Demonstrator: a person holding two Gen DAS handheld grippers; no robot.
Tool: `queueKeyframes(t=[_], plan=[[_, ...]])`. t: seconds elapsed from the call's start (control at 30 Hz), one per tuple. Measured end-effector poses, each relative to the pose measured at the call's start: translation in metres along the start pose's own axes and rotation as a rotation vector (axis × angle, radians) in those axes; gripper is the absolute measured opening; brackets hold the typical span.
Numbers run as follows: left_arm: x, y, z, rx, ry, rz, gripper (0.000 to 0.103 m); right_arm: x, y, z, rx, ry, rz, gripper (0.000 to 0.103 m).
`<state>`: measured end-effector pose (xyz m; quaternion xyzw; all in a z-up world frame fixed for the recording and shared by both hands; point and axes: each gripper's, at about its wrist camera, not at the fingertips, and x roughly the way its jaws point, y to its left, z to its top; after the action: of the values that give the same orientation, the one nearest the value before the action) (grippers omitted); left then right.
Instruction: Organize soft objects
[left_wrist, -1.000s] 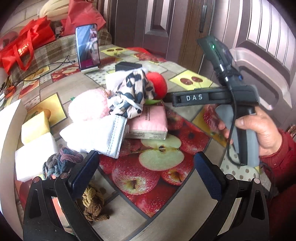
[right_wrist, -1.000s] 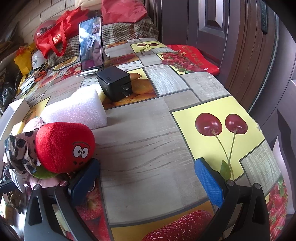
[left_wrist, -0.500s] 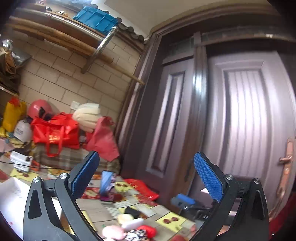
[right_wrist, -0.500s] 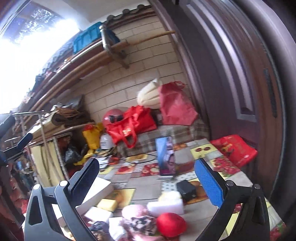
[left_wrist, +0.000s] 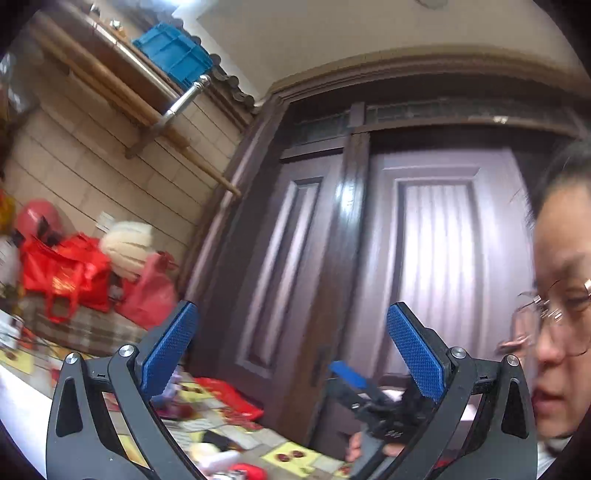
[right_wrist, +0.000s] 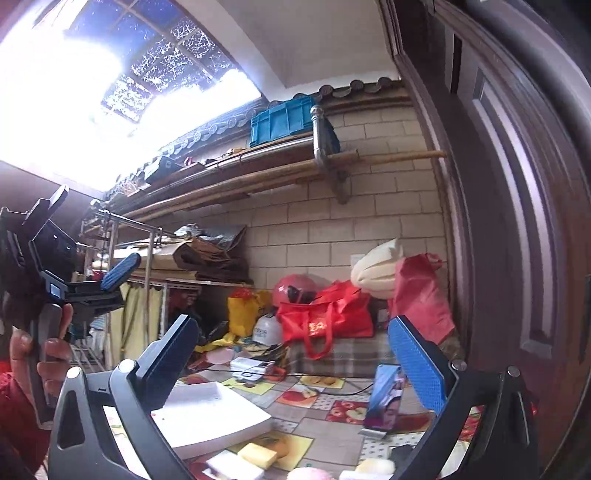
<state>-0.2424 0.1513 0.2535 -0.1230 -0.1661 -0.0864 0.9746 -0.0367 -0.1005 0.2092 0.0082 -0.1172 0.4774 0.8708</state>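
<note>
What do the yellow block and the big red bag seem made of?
Yellow block: likely foam sponge, matte with soft edges, though too small to be sure. Big red bag: probably thin non-woven fabric, faintly shiny, creased and slumping, with floppy strap handles.

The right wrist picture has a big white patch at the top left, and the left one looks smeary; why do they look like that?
Right wrist view: daylight through the skylight overexposes that corner to pure white, while the shelf bends from fisheye distortion. Left wrist view: the door and red bags are smeared by motion blur, though the left gripper stays sharp, jaws open.
</note>
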Motion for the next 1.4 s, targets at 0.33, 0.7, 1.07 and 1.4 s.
queueKeyframes(t=[0.33,0.7,1.07,1.4], plan=[[0.025,-0.052,-0.073,0.876,-0.071,0.83,0.103,-0.005,0.022,-0.013,-0.363,-0.099,-0.395,0.103],[0.011,-0.027,-0.052,0.629,-0.06,0.768,0.103,-0.014,-0.018,-0.001,-0.022,-0.031,-0.177,0.103],[-0.032,0.02,-0.049,0.393,0.056,0.755,0.103,0.002,-0.032,-0.014,-0.085,0.11,-0.295,0.103],[-0.026,0.048,-0.185,-0.041,0.891,0.333,0.103,0.026,-0.062,-0.134,0.154,0.789,0.063,0.103]])
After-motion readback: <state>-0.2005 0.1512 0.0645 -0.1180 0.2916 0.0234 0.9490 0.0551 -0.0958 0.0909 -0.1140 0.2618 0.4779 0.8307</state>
